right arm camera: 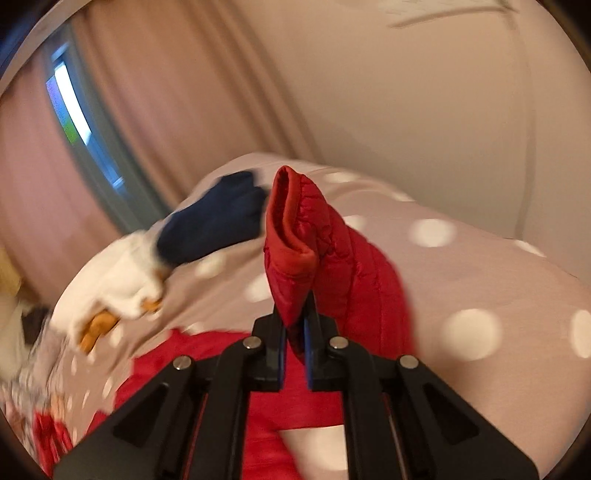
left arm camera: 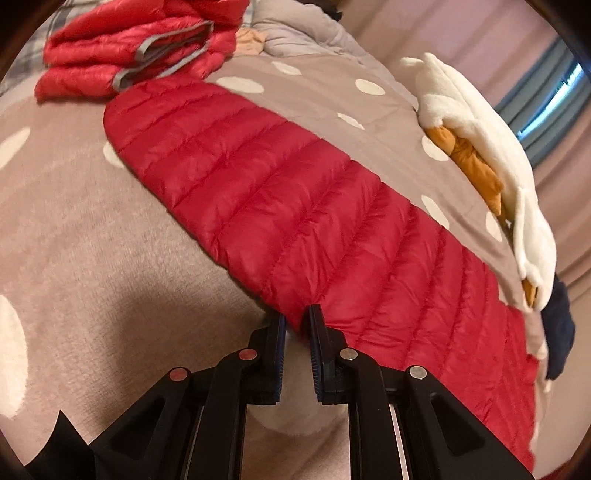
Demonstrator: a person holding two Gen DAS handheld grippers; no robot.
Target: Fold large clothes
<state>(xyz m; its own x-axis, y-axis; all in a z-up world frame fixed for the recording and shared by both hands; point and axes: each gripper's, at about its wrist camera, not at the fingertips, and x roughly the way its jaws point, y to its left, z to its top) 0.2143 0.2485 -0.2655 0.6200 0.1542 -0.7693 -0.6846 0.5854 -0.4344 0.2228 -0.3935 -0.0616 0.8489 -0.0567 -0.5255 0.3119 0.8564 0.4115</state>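
Note:
A red quilted down jacket lies stretched across a taupe bedspread with white dots. My left gripper is shut on the jacket's near edge, the fabric pinched between its blue pads. In the right wrist view my right gripper is shut on a red sleeve end, lifted above the bed with the open cuff pointing up. More red jacket fabric lies below it.
Another red down jacket, folded, sits at the far end of the bed. A white and orange plush toy and a dark blue garment lie along the bed's edge by pink curtains. A grey pillow lies at the head.

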